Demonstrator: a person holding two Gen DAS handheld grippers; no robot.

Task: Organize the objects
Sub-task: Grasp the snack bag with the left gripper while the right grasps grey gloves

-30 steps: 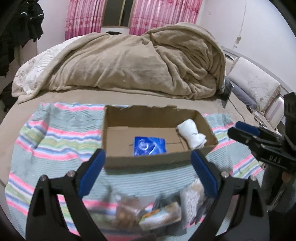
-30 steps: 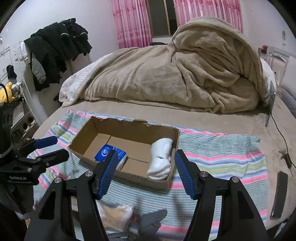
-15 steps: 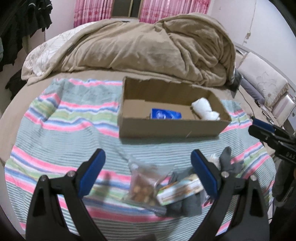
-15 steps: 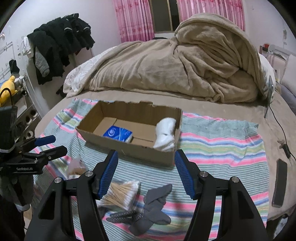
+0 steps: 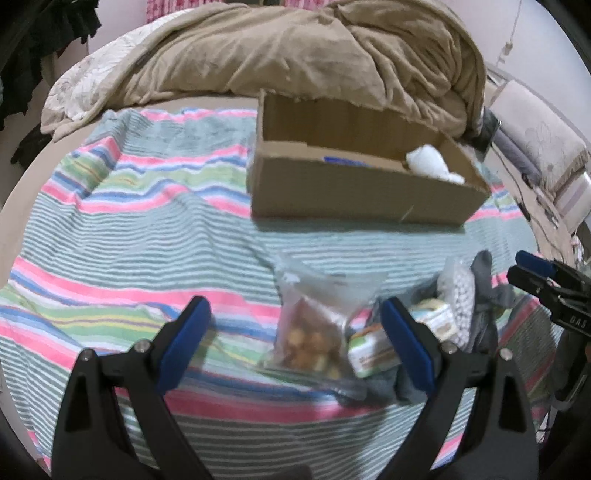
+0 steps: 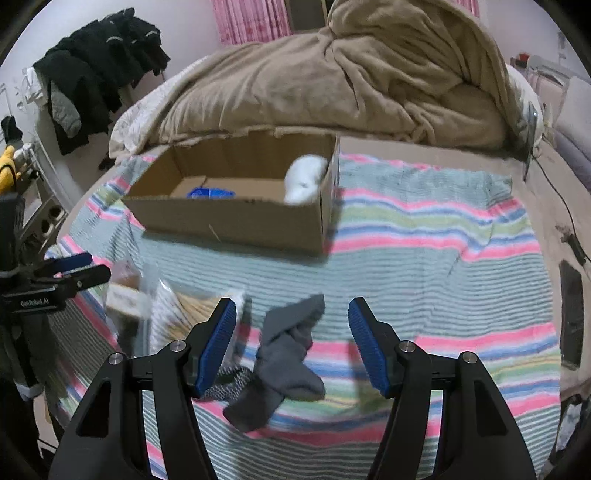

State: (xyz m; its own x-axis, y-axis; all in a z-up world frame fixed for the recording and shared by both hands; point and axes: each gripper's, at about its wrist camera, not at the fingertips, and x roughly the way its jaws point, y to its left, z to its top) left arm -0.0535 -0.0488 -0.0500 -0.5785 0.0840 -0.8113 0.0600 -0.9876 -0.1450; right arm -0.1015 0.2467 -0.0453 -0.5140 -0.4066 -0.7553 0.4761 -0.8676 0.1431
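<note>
Bed (image 6: 424,147) with tan blanket (image 6: 332,81), pink curtains (image 6: 251,18) (partly cropped), pale walls (image 6: 192,26)

Each handheld unit is a two-finger gripper of matte black plastic. The left gripper (image 5: 295,343) and right gripper (image 6: 291,345) share one design: two angular arms, each with a triangular cut-out near its base and two round silver screw heads on top. Each finger ends in a flat blue pad (image 6: 218,345) with fine ribbing on its inner face. Seen side-on from the opposite camera, each body carries small white lettering, partly legible, and the same blue pad at its tip (image 5: 535,260).
</note>
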